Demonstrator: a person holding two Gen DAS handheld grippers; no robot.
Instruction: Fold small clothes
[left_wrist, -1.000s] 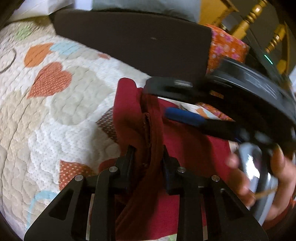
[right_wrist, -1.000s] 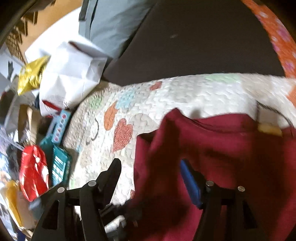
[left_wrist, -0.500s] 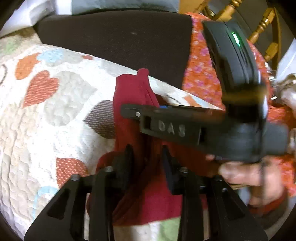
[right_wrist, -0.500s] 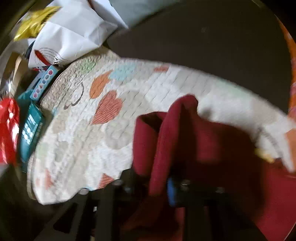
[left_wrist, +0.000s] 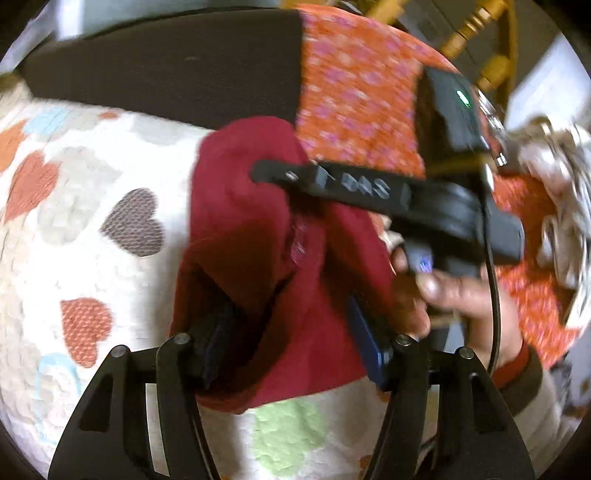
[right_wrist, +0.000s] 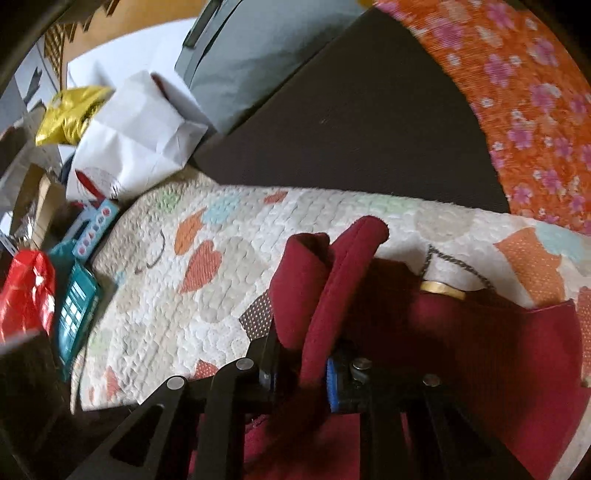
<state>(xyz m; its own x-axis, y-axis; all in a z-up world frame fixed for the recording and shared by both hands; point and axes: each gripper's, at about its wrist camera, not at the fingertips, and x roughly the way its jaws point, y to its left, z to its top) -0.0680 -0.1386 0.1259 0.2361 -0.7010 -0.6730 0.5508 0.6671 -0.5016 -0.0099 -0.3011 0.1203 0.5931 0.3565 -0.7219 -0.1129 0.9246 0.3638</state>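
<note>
here the left gripper (left_wrist: 291, 332) stands released, its fingers spread wide with the dark red garment (left_wrist: 258, 266) bunched between them on the heart-patterned quilt (left_wrist: 92, 221). the right gripper (right_wrist: 299, 373), just ahead and to the right of it, is clenched on an upright fold of that garment.
</note>
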